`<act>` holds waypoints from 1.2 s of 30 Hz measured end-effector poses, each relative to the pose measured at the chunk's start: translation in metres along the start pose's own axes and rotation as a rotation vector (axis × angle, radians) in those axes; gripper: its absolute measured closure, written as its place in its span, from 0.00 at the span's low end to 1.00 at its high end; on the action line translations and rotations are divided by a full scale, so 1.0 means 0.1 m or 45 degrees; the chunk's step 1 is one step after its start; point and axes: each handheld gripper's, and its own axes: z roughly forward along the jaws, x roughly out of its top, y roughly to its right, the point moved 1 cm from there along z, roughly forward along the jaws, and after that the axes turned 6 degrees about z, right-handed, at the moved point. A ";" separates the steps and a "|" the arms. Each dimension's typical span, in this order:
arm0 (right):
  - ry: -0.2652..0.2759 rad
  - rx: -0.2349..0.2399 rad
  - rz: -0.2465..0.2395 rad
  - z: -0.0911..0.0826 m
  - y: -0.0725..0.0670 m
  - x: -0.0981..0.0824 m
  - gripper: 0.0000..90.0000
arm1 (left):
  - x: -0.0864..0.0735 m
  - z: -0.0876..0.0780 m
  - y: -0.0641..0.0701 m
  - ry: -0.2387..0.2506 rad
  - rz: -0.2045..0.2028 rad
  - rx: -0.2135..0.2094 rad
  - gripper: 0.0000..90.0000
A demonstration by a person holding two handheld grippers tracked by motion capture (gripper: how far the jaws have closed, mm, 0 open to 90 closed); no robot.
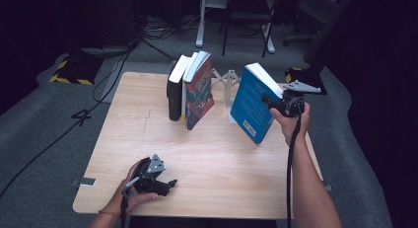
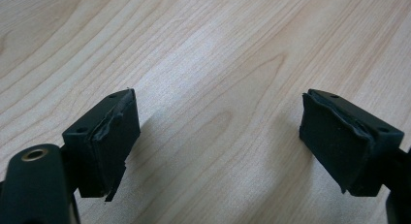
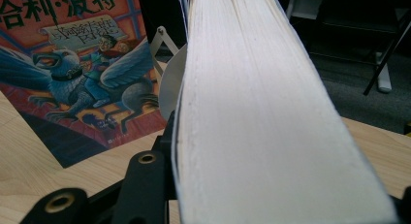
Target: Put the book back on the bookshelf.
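Note:
My right gripper (image 1: 276, 101) is shut on a thick blue-covered book (image 1: 252, 105), held tilted above the right side of the wooden table (image 1: 148, 139). In the right gripper view the book's white page edge (image 3: 252, 112) runs up between the jaws. A white bookend (image 1: 229, 90) stands just behind the blue book. Left of it, three upright books lean together: a black one (image 1: 174, 97), a thin one, and one with a colourful illustrated cover (image 1: 199, 92) (image 3: 82, 73). My left gripper (image 1: 167, 184) rests low at the table's front left, open, with bare wood (image 2: 218, 112) between its pads.
Chairs and a desk frame (image 1: 236, 20) stand on the grey floor beyond the table. Cables (image 1: 98, 99) trail across the floor at the left. A yellow-black striped marker (image 1: 69, 75) lies far left. Bare wood stretches between the leaning books and the left gripper.

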 end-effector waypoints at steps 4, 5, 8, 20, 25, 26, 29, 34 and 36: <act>0.008 -0.003 0.007 -0.02 0.01 -0.03 0.66 | 0.00 0.00 0.00 0.002 -0.002 0.001 0.16; 0.010 -0.002 0.005 -0.02 0.01 -0.04 0.66 | 0.00 0.00 0.00 0.000 0.000 0.001 0.16; 0.004 -0.007 -0.008 -0.03 0.00 -0.05 0.66 | 0.00 0.00 0.00 0.002 -0.002 0.000 0.16; 0.024 -0.029 -0.027 -0.05 -0.01 -0.09 0.62 | 0.00 0.00 0.00 0.002 -0.002 0.000 0.16; 0.050 -0.035 -0.007 -0.05 0.02 -0.14 0.55 | 0.00 0.00 0.00 0.001 -0.001 0.001 0.16; 0.054 -0.028 0.004 -0.05 0.02 -0.16 0.55 | 0.00 0.00 0.00 0.002 -0.002 0.000 0.16; 0.057 -0.021 0.012 -0.05 0.04 -0.22 0.53 | 0.00 0.00 0.00 0.002 -0.002 0.001 0.16; 0.066 -0.021 0.011 -0.05 0.04 -0.34 0.51 | 0.00 0.00 0.00 0.002 -0.001 0.000 0.16; 0.072 -0.022 0.021 -0.04 0.05 -0.39 0.50 | 0.00 0.00 0.00 0.002 -0.002 0.000 0.16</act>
